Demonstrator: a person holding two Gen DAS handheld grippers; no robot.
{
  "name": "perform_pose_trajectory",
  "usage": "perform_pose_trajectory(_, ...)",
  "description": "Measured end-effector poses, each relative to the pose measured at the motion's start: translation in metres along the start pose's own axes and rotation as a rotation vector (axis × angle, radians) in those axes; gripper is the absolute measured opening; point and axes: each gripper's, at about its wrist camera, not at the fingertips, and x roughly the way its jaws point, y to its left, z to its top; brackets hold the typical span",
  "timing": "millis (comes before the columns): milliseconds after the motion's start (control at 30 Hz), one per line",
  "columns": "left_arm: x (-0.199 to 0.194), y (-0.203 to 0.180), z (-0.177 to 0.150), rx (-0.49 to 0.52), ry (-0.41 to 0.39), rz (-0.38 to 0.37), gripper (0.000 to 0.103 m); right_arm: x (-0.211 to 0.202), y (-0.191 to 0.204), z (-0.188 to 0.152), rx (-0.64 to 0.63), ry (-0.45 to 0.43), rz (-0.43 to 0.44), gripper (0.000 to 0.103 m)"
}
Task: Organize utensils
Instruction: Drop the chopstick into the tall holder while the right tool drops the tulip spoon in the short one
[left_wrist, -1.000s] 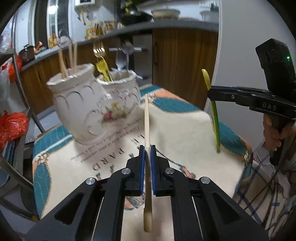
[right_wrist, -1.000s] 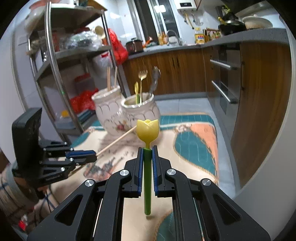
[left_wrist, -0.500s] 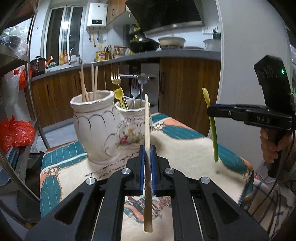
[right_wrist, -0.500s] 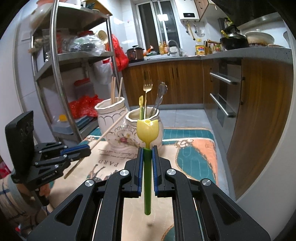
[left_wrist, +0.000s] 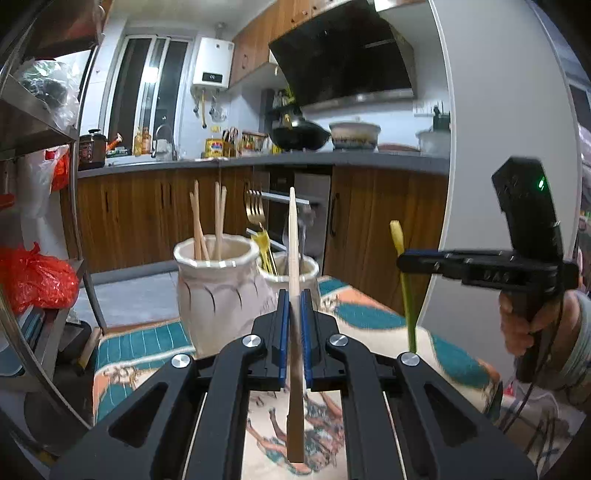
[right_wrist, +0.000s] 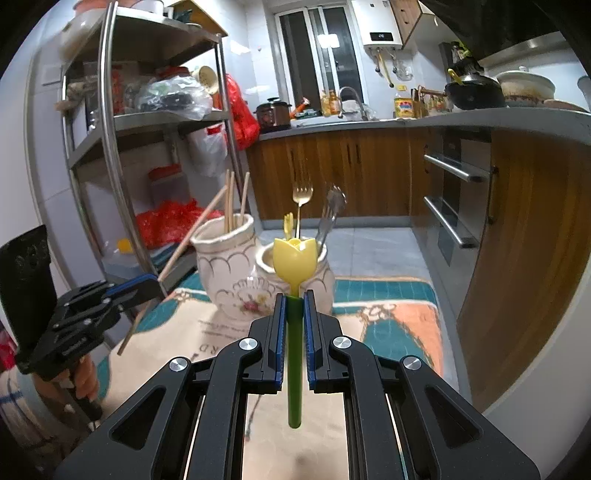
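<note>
My left gripper (left_wrist: 293, 306) is shut on a single wooden chopstick (left_wrist: 293, 236), which stands upright between the blue pads. The right gripper (right_wrist: 294, 308) is shut on the green handle of a yellow tulip-shaped spoon (right_wrist: 294, 260), held upright. Beyond both stand two white ceramic jars on the patterned cloth. The taller jar (left_wrist: 218, 291) holds several chopsticks (left_wrist: 207, 225). The shorter jar (right_wrist: 295, 275) holds a gold fork (right_wrist: 301, 199), a silver utensil (right_wrist: 330, 210) and a yellow piece. Each gripper shows in the other's view: the right gripper (left_wrist: 406, 258) with the spoon (left_wrist: 402, 273), the left gripper (right_wrist: 146, 286) with the chopstick (right_wrist: 192, 232).
The cloth (right_wrist: 391, 325) covers a small table whose right edge drops toward wooden cabinets (right_wrist: 517, 236). A steel shelf rack (right_wrist: 110, 155) with red bags stands at the left. A person's hand (left_wrist: 524, 325) grips the right tool's handle.
Both grippers have risen and tilted up, so the jars sit lower and farther in view and more of the kitchen shows. Each still holds its utensil.
</note>
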Motion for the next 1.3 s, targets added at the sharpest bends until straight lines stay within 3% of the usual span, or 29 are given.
perform_pose_trajectory(200, 0.004, 0.034, 0.036, -0.117, -0.114, -0.009, 0.006, 0.013, 0.004, 0.025, -0.011, -0.046, 0.013, 0.010)
perform_pose_trajectory(333, 0.019, 0.053, 0.053, -0.169, -0.143, -0.003, 0.006, 0.024, 0.002, 0.042, 0.005, -0.078, 0.025, 0.010)
perform_pose_trajectory(733, 0.075, 0.093, 0.072, -0.310, -0.251, -0.003, 0.006, 0.061, -0.008, 0.084, 0.065, -0.172, 0.035, 0.010)
perform_pose_trajectory(1000, 0.104, 0.099, 0.058, -0.293, -0.243, 0.066, 0.006, 0.091, -0.010, 0.081, 0.069, -0.167, 0.030, 0.010)
perform_pose_trajectory(1300, 0.095, 0.090, 0.040, -0.211, -0.181, 0.084, 0.006, 0.113, -0.008, 0.065, 0.052, -0.109, 0.014, 0.010)
